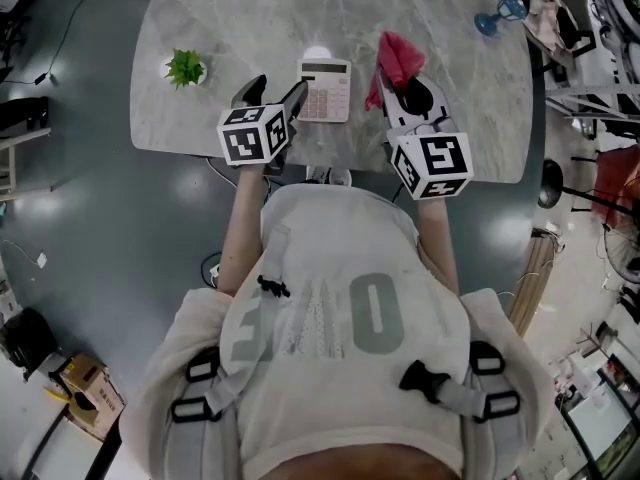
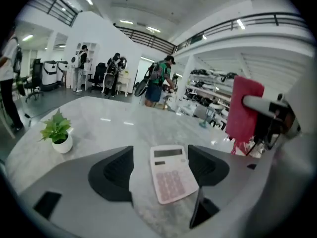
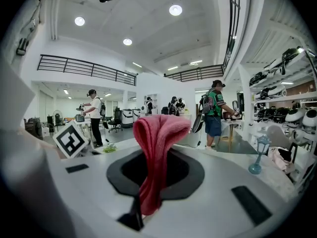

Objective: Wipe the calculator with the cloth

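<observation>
Marble table (image 1: pixel 250 18) with calculator (image 1: pixel 325 90), potted plant (image 1: pixel 185 68)

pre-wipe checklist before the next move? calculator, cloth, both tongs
1. Cloth gripped: ok. The right tongs are shut on the red cloth.
2. Calculator placed: ok. The calculator lies flat, keys up, on the table.
3. Left tongs ready: ok. The left tongs stand open, with the calculator showing between the jaws and the pads off it.
4. Calculator steadied: not ok. Nothing holds it.
5. Cloth on calculator: not ok. It is held beside the calculator's right edge, not on it.
6. Potted plant out of the way: ok. It stands left of the left tongs.
</observation>
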Available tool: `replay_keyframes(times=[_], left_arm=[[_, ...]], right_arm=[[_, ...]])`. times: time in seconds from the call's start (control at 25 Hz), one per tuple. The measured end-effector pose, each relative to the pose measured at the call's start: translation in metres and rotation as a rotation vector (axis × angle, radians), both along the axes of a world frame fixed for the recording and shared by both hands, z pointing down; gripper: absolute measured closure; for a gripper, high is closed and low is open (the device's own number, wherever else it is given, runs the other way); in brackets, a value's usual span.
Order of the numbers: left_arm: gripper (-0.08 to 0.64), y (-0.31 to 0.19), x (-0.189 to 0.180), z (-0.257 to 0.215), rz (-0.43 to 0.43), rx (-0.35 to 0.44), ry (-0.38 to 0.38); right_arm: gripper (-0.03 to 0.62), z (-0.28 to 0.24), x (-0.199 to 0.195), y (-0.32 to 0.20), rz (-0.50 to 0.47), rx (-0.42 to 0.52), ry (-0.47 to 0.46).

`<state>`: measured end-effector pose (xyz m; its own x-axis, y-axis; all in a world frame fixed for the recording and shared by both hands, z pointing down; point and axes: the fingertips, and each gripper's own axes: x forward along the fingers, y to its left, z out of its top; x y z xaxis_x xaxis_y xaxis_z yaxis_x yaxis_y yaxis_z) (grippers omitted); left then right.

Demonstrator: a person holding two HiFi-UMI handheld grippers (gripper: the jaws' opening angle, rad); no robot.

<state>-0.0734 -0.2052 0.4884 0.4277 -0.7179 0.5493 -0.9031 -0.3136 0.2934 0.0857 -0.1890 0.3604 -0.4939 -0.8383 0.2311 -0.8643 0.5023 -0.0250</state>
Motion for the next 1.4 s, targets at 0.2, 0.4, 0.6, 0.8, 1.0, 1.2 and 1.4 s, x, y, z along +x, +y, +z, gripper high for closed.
replay_keyframes(times=[0.2,0.4,0.6,0.8,1.0,1.2,1.4], left_arm=[[0.209,0.018,0.002,0.056,0.052,-0.133,-0.069],[0.209,0.034,0.0,0.09,0.085,-0.223,-0.129],[0.209,0.043,0.003,0.107,0.142,-0.269,-0.214],[0.209,0.045,0.001,0.117,0.138,-0.307,-0.234],[0.209,0.047,-0.001,0.124,0.123,-0.336,-0.243],[0.207,0.047,-0.001,0.124,0.129,-0.344,-0.239],[0.209,0.047,0.001,0.125,0.131,-0.344,-0.241]], right_arm=[[0.535,0.01,-0.001,0.005,0.003,-0.024,0.018],[0.535,0.016,0.0,0.009,0.007,-0.044,0.039],[0.535,0.019,0.003,0.012,0.018,-0.061,0.044],[0.535,0.022,0.001,0.013,0.016,-0.07,0.05],[0.535,0.023,0.001,0.014,0.015,-0.075,0.063],[0.534,0.025,0.001,0.012,0.012,-0.075,0.079],[0.534,0.026,-0.003,0.006,-0.015,-0.069,0.106]])
